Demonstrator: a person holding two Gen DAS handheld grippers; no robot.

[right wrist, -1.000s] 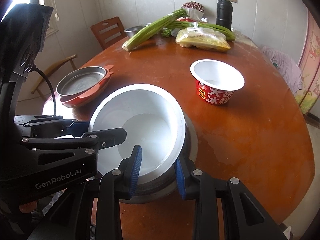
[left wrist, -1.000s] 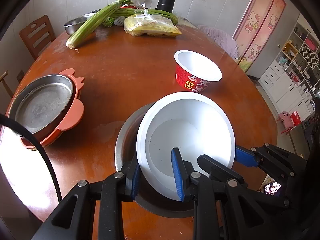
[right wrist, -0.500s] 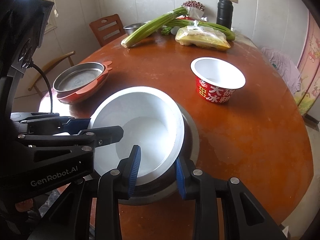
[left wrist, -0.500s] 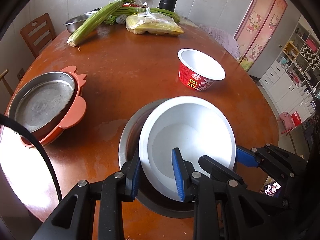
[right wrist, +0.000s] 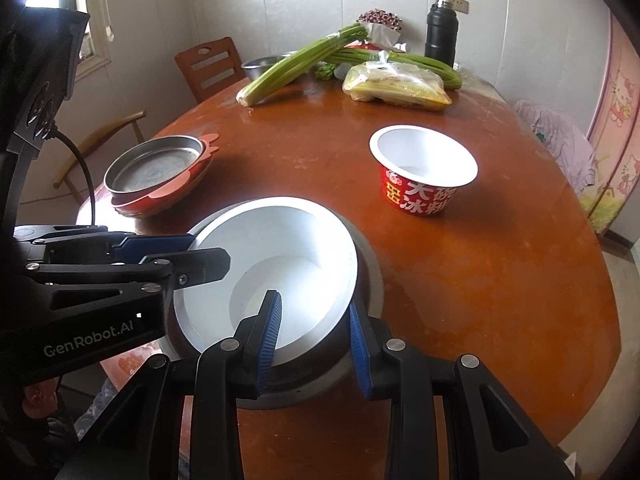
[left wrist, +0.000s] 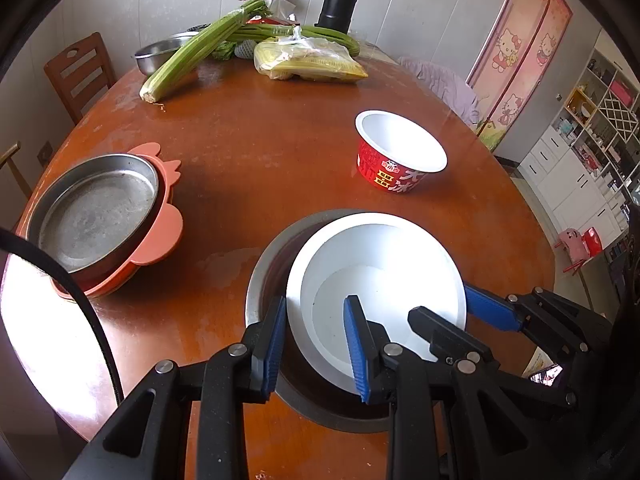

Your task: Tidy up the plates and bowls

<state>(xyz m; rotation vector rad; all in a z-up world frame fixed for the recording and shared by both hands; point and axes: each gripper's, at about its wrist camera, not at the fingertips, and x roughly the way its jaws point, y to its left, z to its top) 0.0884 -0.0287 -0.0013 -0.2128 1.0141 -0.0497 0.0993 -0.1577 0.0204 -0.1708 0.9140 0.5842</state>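
A white bowl [left wrist: 384, 280] [right wrist: 280, 248] rests tilted inside a wider steel bowl [left wrist: 260, 280] [right wrist: 372, 276] near the front edge of the brown table. My left gripper [left wrist: 315, 346] is shut on the white bowl's near-left rim, one finger inside and one outside. My right gripper [right wrist: 314, 340] is shut on its near-right rim in the same way. Each gripper shows in the other's view, on the opposite side of the rim. A red instant-noodle cup [left wrist: 400, 168] [right wrist: 424, 184] stands empty behind. At the left, a steel plate [left wrist: 96, 212] lies on an orange plate [left wrist: 164, 232].
At the far end of the table lie celery [left wrist: 192, 52], a bag of yellow noodles [left wrist: 308, 64], a black flask [left wrist: 338, 4] and a steel basin [left wrist: 156, 52]. A wooden chair [left wrist: 80, 76] stands at the far left. Bare table top lies between the bowls and the plates.
Both grippers keep their hold on the white bowl. The views have shifted only slightly, and nothing else on the table has moved.
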